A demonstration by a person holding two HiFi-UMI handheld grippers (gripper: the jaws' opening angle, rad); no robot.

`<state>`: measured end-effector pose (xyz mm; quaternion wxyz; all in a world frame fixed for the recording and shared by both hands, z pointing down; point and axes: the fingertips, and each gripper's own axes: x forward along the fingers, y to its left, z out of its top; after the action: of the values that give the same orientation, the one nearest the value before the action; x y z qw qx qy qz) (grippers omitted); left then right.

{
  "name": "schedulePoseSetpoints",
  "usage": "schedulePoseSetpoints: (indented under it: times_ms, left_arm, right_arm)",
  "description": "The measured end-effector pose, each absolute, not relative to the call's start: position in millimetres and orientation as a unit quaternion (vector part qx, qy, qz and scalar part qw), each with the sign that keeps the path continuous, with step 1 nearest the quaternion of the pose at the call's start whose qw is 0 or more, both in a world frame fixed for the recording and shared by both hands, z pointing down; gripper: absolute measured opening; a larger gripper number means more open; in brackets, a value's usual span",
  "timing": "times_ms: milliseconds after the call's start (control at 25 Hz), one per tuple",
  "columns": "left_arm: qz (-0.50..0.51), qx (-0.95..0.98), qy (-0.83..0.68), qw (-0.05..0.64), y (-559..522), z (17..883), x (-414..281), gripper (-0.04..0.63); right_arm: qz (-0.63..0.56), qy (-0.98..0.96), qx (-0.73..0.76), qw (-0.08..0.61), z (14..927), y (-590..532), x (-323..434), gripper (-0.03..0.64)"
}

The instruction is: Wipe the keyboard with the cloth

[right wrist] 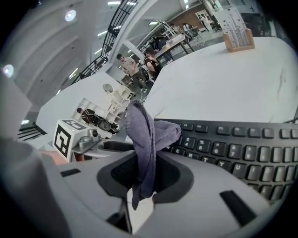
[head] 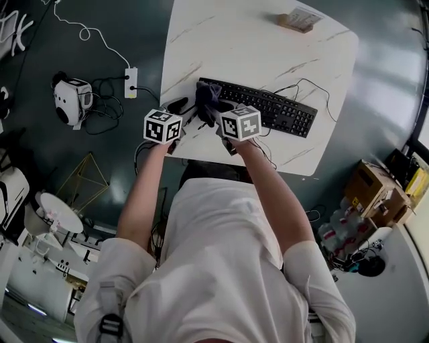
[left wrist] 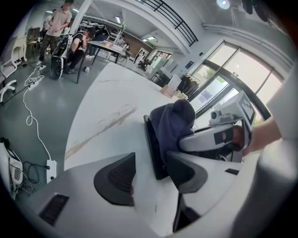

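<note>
Grips a dark purple cloth (right wrist: 148, 132) in the right gripper (right wrist: 144, 176), fingers pinched narrow on its hanging fold, bunched top standing above them. Holds that cloth over the 9 o'clock end of the black keyboard (right wrist: 233, 148), laid slantwise across the near half of the white marbled bench (head: 255, 47). Holds the left gripper (left wrist: 151, 175) just at 9 o'clock of the right, fingers spread wide, pressing on nothing, only bare bench and the keyboard's end between them. At the bench's 1 o'clock corner, well apart: a small box (head: 298, 19).
</note>
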<state>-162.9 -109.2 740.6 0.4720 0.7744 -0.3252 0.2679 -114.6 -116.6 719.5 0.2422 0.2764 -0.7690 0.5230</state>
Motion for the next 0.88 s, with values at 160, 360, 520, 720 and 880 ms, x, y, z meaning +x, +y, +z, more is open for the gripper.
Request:
schedulePoseSetpoints:
  times_ms: [160, 360, 520, 720, 880]
  left_arm:
    - [0.274, 0.779, -0.315, 0.468, -107.9, 741.4, -162.3, 0.215]
    - [0.291, 0.771, -0.325, 0.463, -108.6, 744.2, -163.0, 0.203]
    - [0.310, 0.764, -0.335, 0.456, -108.2, 746.7, -163.3, 0.189]
    - [0.320, 0.757, -0.343, 0.455, -108.3, 748.1, -164.3, 0.184]
    - [0.324, 0.752, -0.350, 0.455, -108.9, 748.5, -164.9, 0.184]
  right_arm:
    - [0.527, -0.758, 0.303, 0.235, 720.5, -118.0, -90.1, 0.096]
    - [0.527, -0.750, 0.321, 0.238, 720.7, -114.5, -59.4, 0.095]
    - [0.524, -0.744, 0.338, 0.240, 720.7, -113.1, -26.0, 0.097]
    - [0.522, -0.732, 0.364, 0.245, 719.5, -111.8, 25.9, 0.096]
    - [0.518, -0.725, 0.379, 0.250, 718.3, -112.3, 68.6, 0.097]
